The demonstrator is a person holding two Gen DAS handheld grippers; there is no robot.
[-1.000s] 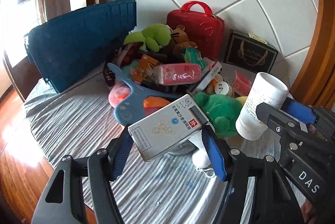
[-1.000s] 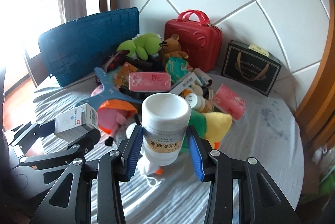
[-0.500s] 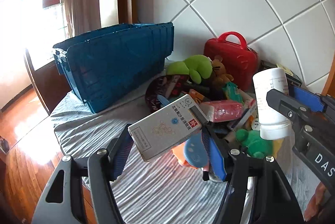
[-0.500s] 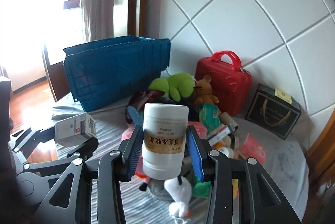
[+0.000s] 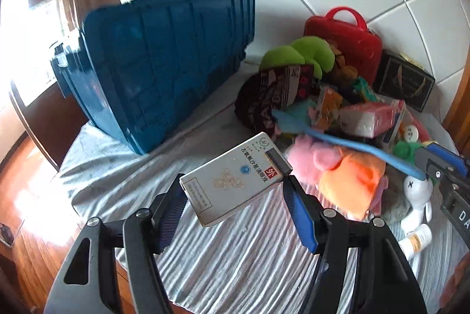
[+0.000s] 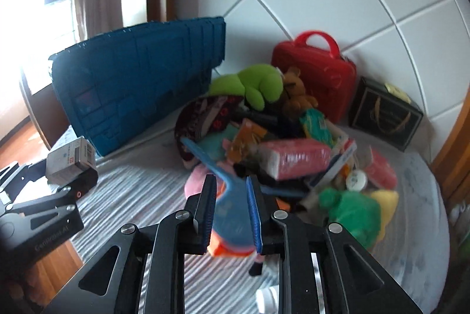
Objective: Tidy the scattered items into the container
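Gone from the right tongs [image 6: 230, 211] is the white bottle held a second ago; it now lies on the striped cloth at the near right [image 5: 417, 239], and the jaws are closing with nothing gripped. Left tongs [image 5: 235, 204] clamp a glossy cardboard medicine box [image 5: 235, 177]. Rigid ribbed blue crate [image 5: 164, 64], far left, stands beside the pile; its inside is hidden. Soft plush toys [image 6: 252, 82], wrapped packets and a flat blue plastic paddle [image 6: 217, 167] remain heaped, so most tidying seems left.
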